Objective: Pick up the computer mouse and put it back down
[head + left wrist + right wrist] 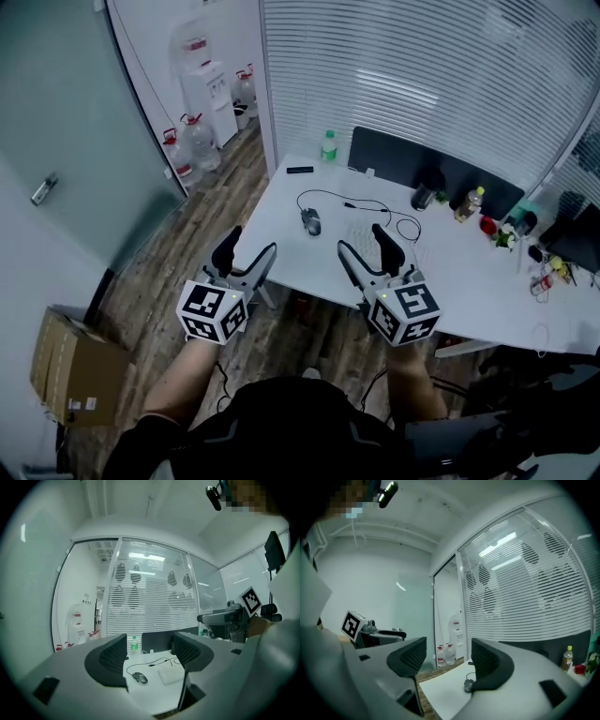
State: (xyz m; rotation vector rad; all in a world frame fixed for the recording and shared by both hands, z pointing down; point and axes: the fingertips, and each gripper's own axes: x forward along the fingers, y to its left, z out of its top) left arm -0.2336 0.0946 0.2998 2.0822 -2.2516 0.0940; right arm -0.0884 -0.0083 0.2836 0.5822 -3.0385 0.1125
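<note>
The dark computer mouse lies on the white table, and its cable loops toward the back. A white keyboard lies just to its right. Both grippers are held in the air short of the table's near edge, apart from the mouse. My left gripper is open with nothing between its fingers, and past its jaws I see the mouse and the keyboard. My right gripper is open and empty too. The mouse peeks out beside its right finger.
A green bottle, a small black device, a dark screen and a drink bottle stand along the table's back. Clutter fills the table's right end. A water dispenser, jugs and a cardboard box are at the left.
</note>
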